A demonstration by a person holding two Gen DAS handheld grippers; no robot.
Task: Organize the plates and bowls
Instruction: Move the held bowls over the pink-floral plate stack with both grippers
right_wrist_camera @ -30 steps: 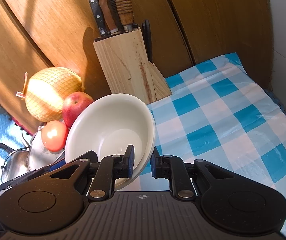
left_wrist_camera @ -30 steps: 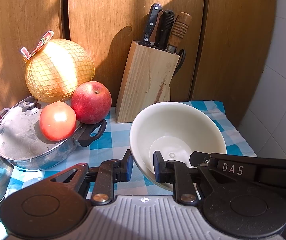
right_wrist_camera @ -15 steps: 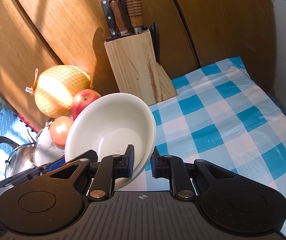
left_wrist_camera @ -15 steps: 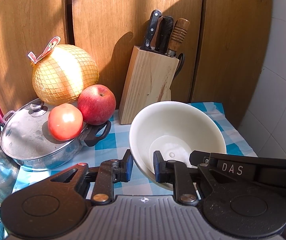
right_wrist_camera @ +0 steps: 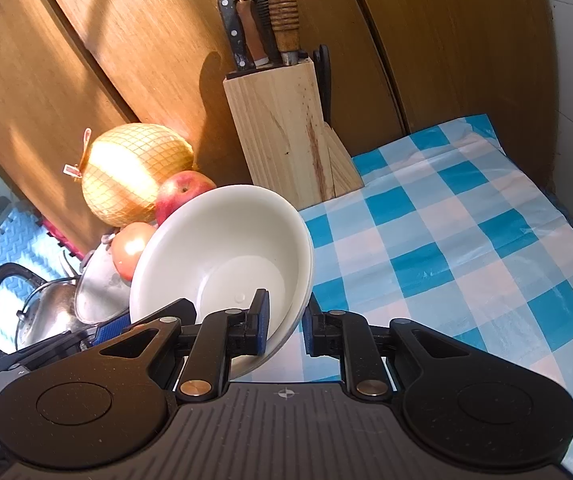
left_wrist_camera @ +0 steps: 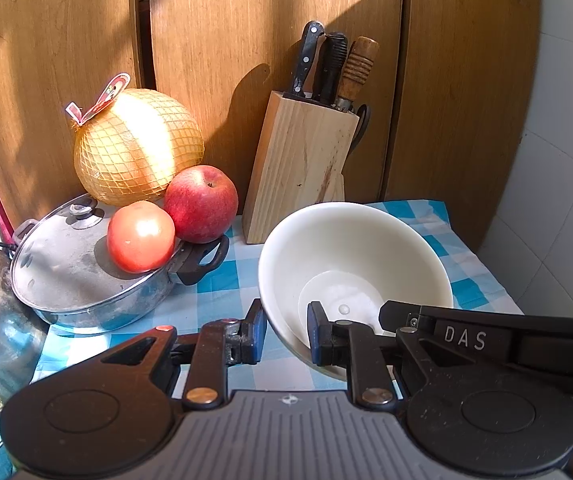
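A cream bowl [left_wrist_camera: 350,252] is held above the blue-checked tablecloth [left_wrist_camera: 222,284], tilted toward the cameras. My left gripper [left_wrist_camera: 284,338] is shut on its near left rim, one finger inside and one outside. My right gripper [right_wrist_camera: 284,328] is shut on the bowl's [right_wrist_camera: 222,240] near right rim in the same way. The right gripper's black body also shows at the right of the left wrist view [left_wrist_camera: 486,340]. The bowl is empty.
A wooden knife block [left_wrist_camera: 298,168] stands against the wooden wall behind the bowl. To the left are a lidded steel pot [left_wrist_camera: 82,272], a tomato [left_wrist_camera: 140,236], an apple [left_wrist_camera: 200,204], a netted pomelo [left_wrist_camera: 138,148] and a kettle [right_wrist_camera: 34,312]. White tiled wall [left_wrist_camera: 566,160] on the right.
Both grippers and the bowl have drawn back and up a little from the knife block; the scene has shifted right and down in both views. The grip on the bowl is unchanged.
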